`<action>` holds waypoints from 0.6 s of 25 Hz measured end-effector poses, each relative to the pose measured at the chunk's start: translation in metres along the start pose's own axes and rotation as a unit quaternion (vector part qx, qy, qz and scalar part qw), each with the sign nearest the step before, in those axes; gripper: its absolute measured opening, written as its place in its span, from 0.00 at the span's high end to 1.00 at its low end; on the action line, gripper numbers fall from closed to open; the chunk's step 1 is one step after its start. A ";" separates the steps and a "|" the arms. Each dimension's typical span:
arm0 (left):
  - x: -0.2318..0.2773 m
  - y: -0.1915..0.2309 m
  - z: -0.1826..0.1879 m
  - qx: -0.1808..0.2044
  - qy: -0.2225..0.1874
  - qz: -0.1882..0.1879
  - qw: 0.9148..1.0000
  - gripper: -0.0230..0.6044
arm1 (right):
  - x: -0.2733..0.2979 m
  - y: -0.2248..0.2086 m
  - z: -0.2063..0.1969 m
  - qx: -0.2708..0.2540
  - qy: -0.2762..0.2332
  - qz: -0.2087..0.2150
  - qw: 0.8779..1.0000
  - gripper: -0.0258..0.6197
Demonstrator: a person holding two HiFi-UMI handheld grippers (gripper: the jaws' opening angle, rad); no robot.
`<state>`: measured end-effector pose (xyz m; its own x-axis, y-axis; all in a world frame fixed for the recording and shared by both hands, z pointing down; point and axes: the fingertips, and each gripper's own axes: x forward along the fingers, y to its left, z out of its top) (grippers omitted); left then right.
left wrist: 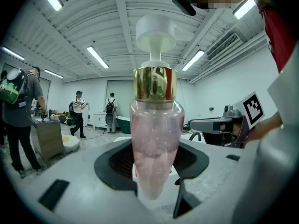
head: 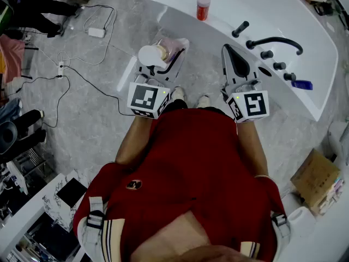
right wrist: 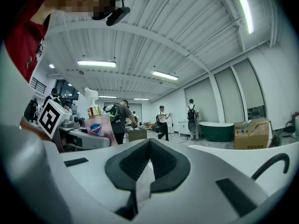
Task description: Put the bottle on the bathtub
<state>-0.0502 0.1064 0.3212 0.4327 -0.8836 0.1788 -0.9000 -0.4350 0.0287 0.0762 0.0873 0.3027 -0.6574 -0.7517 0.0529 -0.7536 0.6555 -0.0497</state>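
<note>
Right now your left hand-held gripper [left wrist: 154, 174] is clenched on the lower end of the clear pink pump bottle with the gold collar and white pump head [left wrist: 156, 134]. The bottle hangs in the air over the floor, well apart from the white bathtub [head: 180, 9]. Your right hand-held gripper [right wrist: 148, 149] has its pads pressed together on nothing.

The hold looks like the main risk. The pads grip only the bottom of a smooth body, and the collar and pump stand far out beyond them. If you swing the gripper round quickly, that weight may lever the bottle sideways or slide it out.

The rim is the next worry. It looks narrow and glossy, so a base set down tilted or near the edge may tip into the tub or onto the floor. Let go only once the base sits flat.

Mind the small red-capped container [head: 203, 7] already standing on the rim, and the black curved tap [head: 275, 41] further along. Either could be clipped on the way in. White cables [head: 87, 64] also trail over the floor to your left.
</note>
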 end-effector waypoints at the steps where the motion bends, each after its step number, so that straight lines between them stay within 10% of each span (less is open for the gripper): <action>1: 0.001 0.003 -0.001 -0.001 0.001 0.000 1.000 0.61 | 0.002 0.001 0.000 -0.001 0.001 0.000 1.000 0.96; 15: 0.017 0.045 -0.004 -0.003 -0.007 -0.023 1.000 0.61 | 0.032 0.001 -0.005 0.012 0.008 -0.038 0.999 0.96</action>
<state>-0.0837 0.0725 0.3292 0.4747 -0.8648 0.1638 -0.8792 -0.4745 0.0431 0.0540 0.0645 0.3091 -0.5990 -0.7974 0.0731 -0.8007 0.5952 -0.0680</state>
